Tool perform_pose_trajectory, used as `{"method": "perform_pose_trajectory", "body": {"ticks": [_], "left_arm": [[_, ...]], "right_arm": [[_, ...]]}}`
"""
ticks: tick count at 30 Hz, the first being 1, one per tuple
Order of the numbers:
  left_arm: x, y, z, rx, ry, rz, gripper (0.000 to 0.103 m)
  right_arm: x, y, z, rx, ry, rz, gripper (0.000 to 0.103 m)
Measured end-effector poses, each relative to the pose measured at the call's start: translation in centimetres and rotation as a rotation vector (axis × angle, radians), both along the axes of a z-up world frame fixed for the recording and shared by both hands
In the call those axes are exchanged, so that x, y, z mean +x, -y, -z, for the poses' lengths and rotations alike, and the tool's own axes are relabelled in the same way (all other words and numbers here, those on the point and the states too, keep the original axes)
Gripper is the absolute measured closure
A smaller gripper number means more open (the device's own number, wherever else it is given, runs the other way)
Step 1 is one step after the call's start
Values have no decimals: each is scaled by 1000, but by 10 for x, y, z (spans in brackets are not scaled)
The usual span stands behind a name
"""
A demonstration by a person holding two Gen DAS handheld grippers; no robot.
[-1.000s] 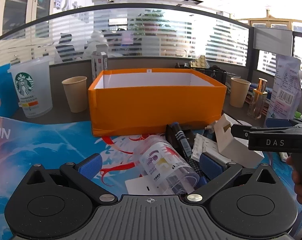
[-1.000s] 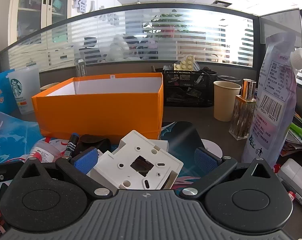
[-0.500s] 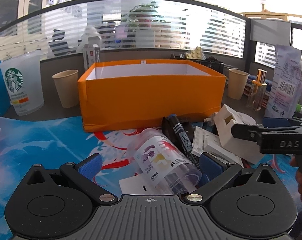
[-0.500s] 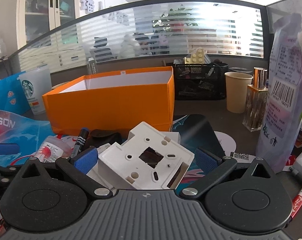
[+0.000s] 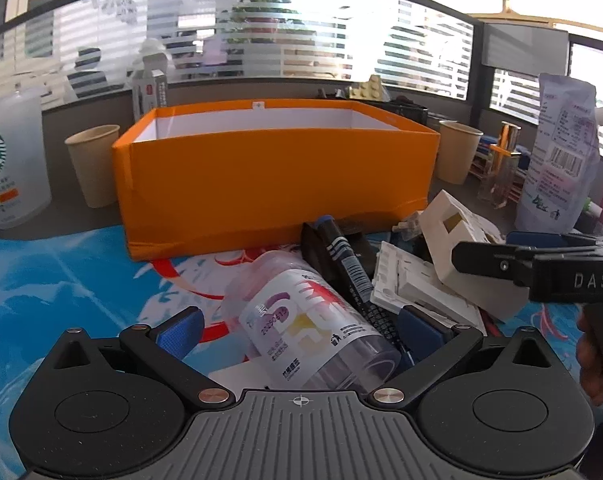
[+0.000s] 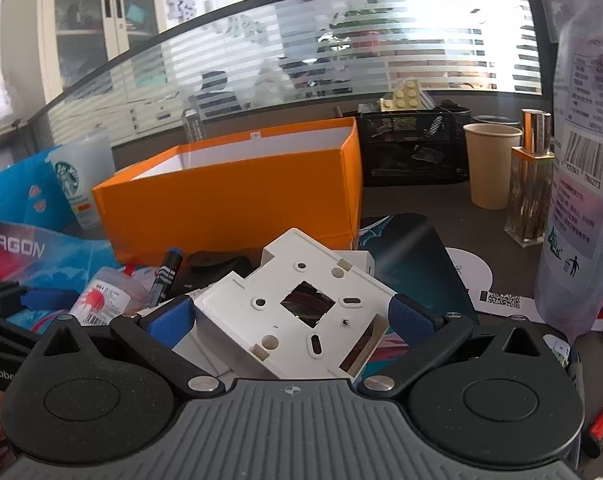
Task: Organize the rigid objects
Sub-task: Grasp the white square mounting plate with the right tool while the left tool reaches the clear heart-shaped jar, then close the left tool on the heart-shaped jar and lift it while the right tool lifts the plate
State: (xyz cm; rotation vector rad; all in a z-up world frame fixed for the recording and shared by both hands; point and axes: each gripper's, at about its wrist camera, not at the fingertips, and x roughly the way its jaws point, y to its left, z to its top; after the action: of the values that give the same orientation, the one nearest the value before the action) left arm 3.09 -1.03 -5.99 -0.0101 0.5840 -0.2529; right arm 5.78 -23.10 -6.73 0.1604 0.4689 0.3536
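Note:
An open orange box (image 5: 277,176) stands behind a pile of objects; it also shows in the right wrist view (image 6: 237,204). My left gripper (image 5: 299,330) is open around a clear plastic bottle (image 5: 313,328) lying on its side. A black marker (image 5: 347,268) leans beside the bottle. My right gripper (image 6: 289,316) is open, with its blue pads (image 6: 169,320) on either side of a white plastic wall box (image 6: 297,308), tilted. That white box (image 5: 461,240) and the right gripper show at the right of the left wrist view. A white plate (image 5: 417,288) lies under it.
A Starbucks cup (image 5: 9,160) and a paper cup (image 5: 95,164) stand left of the box. Another paper cup (image 6: 491,164), a glass perfume bottle (image 6: 531,196), a tall pouch (image 6: 581,184) and a black mesh organizer (image 6: 413,148) stand on the right. A blue printed mat (image 5: 61,292) covers the table.
Both grippers have risen and tipped a little; the box appears lower in the views. The white wall box has tilted up between the right fingers. The bottle stays between the left fingers.

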Motion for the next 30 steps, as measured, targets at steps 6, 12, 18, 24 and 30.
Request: {"method": "perform_pose_trajectory", "body": {"ticks": [6, 12, 18, 24, 30], "left_arm": [[1, 1, -5, 34, 67, 2, 0], [15, -5, -3, -47, -1, 47, 0], [26, -16, 2, -143, -78, 56, 0], [18, -11, 1, -123, -24, 87, 9], [12, -18, -6, -125, 16, 93, 39]], "right_arm": [[-1, 4, -1, 31, -23, 37, 0], [-2, 1, -4, 30, -44, 90, 0], [2, 2, 0, 76, -83, 128, 0], [3, -5, 1, 25, -64, 119, 0], [-3, 0, 2, 52, -44, 118, 5]]}}
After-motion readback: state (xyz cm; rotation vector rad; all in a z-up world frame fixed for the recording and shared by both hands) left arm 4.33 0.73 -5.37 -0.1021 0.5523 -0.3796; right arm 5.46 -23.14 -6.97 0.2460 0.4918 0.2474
